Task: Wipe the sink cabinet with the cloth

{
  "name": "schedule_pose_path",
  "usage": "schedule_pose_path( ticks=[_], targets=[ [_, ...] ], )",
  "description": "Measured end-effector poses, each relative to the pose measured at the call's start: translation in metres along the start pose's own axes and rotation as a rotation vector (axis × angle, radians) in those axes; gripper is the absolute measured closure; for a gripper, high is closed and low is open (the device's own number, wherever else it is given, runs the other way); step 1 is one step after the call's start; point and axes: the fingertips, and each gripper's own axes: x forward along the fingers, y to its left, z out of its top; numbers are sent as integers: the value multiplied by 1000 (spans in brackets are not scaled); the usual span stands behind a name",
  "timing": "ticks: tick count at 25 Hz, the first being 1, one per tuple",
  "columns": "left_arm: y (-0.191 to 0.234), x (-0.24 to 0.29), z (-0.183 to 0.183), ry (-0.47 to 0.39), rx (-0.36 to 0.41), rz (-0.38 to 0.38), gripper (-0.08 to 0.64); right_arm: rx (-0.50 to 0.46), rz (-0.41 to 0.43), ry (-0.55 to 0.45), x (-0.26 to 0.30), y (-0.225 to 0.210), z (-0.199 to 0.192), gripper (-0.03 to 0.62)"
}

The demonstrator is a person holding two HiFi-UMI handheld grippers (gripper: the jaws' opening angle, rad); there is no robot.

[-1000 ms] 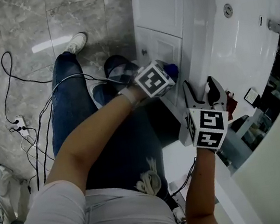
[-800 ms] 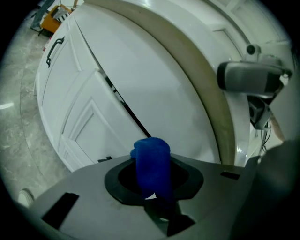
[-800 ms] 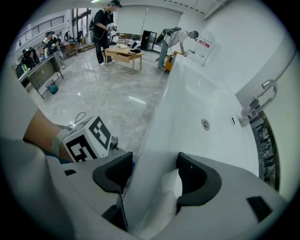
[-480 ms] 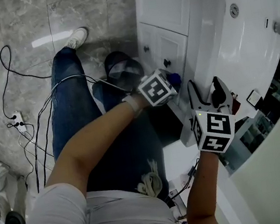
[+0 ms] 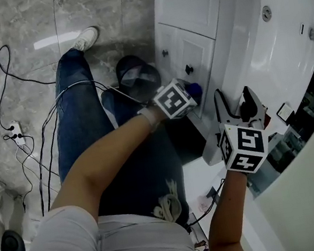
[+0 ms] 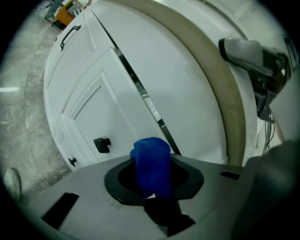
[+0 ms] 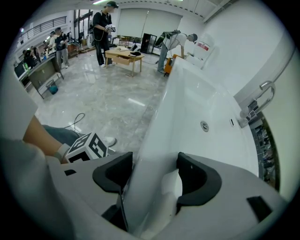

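A blue cloth (image 5: 194, 89) is bunched in my left gripper (image 5: 190, 92), which is shut on it and holds it against a white door of the sink cabinet (image 5: 195, 51), just below a black knob (image 5: 189, 69). In the left gripper view the cloth (image 6: 152, 164) stands up between the jaws, in front of the panelled doors (image 6: 117, 103) and a knob (image 6: 102, 144). My right gripper (image 5: 236, 102) is open, its jaws straddling the front rim of the white sink (image 5: 275, 50). The right gripper view shows that rim (image 7: 154, 154) running between the two jaws.
A faucet (image 7: 258, 101) and an overflow hole (image 5: 267, 13) lie at the back of the basin. Black cables (image 5: 26, 119) trail over the marble floor beside the person's leg (image 5: 78, 111) and white shoe (image 5: 85, 38). Several people (image 7: 101, 28) and a table (image 7: 123, 55) are far off.
The left gripper keeps the cloth on the cabinet door, shifted only slightly. The right gripper stays on the sink rim. The head view has drifted, showing more of the doors and knobs.
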Motion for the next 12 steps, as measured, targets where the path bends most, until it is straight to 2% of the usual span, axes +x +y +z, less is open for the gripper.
schedule_pose_path(
  ticks=[6,12],
  targets=[
    [4,1,3,-1,8,-28,460,-2,-25,-7,1,-2,3,324],
    [24,8,-9,35,-19,17,460,-1,-31,0,1,-1,1,324]
  ],
)
